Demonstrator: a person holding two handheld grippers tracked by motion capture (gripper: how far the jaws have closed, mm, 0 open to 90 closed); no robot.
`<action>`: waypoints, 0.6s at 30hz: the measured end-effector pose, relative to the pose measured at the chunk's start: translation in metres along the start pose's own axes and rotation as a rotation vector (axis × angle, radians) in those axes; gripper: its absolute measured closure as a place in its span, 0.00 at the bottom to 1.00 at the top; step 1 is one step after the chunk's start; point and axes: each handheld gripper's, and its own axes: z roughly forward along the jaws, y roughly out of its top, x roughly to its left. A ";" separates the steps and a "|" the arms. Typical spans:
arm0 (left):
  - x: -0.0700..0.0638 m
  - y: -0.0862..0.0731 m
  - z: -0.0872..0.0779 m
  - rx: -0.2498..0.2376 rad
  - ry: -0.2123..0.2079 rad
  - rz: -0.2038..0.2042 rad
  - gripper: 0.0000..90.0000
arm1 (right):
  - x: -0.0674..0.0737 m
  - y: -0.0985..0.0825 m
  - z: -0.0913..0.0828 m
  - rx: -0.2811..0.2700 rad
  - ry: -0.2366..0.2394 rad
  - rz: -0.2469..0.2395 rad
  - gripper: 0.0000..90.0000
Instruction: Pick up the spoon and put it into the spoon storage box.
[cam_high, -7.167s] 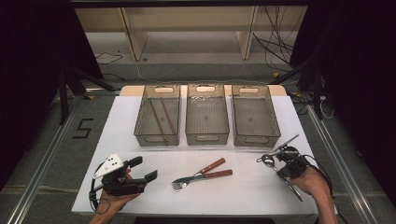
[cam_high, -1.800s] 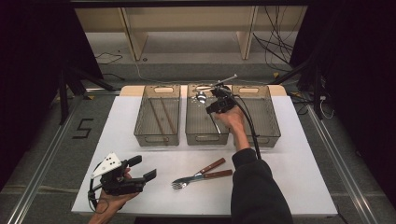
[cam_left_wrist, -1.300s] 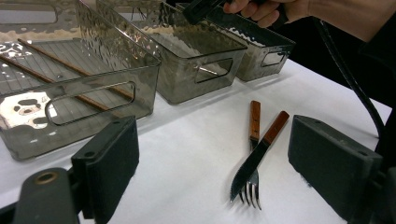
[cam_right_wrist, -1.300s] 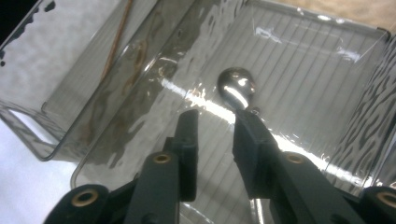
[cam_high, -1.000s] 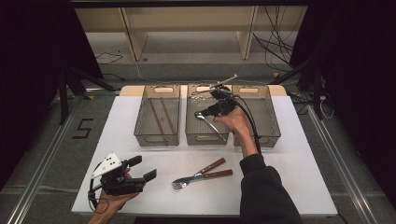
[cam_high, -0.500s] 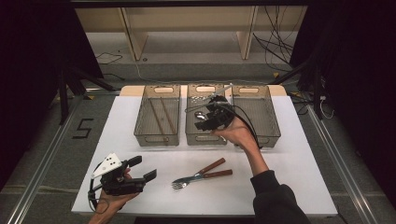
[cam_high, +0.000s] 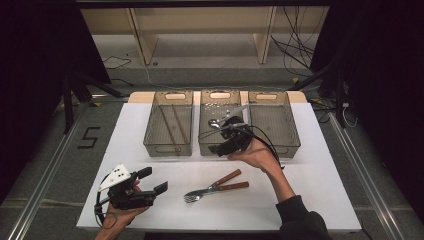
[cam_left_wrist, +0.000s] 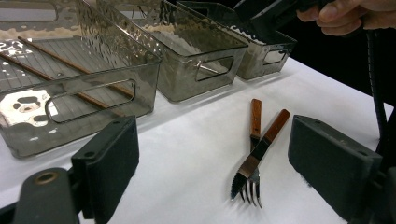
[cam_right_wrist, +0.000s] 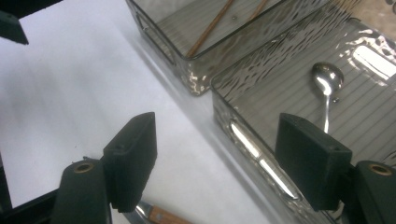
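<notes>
A metal spoon (cam_high: 214, 123) (cam_right_wrist: 327, 81) lies in the middle bin (cam_high: 209, 150) (cam_right_wrist: 252, 140). My right gripper (cam_high: 218, 148) (cam_right_wrist: 217, 158) hovers over that bin's near edge; its jaws have just been opening and stand open with nothing between them. A fork (cam_high: 191, 198) (cam_left_wrist: 255, 116) and a knife (cam_high: 239, 186) (cam_left_wrist: 278, 126) with wooden handles lie crossed on the white table. My left gripper (cam_high: 154, 180) (cam_left_wrist: 215, 172) rests at the front left, open and empty, pointing toward the cutlery.
The left bin (cam_high: 167, 149) (cam_left_wrist: 93, 100) holds chopsticks (cam_high: 171, 125) (cam_left_wrist: 70, 67). The right bin (cam_high: 289, 147) has nothing in it. All three bins stand in a row at the table's far side. The right gripper's cable (cam_high: 265, 142) trails over the right bin.
The right gripper has drawn back from the far part of the middle bin to its near edge and opened. The spoon it carried now lies in the bin. The left gripper stayed still.
</notes>
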 end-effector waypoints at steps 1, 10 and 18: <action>0.000 0.000 0.000 -0.001 0.000 0.001 0.18 | 0.000 -0.001 0.000 0.000 0.004 -0.005 0.33; 0.000 0.000 0.000 0.000 0.002 0.002 0.18 | 0.010 -0.012 0.003 0.040 0.030 -0.050 0.30; 0.000 0.000 0.000 -0.001 0.003 0.002 0.18 | 0.018 -0.025 0.005 0.070 0.048 -0.080 0.30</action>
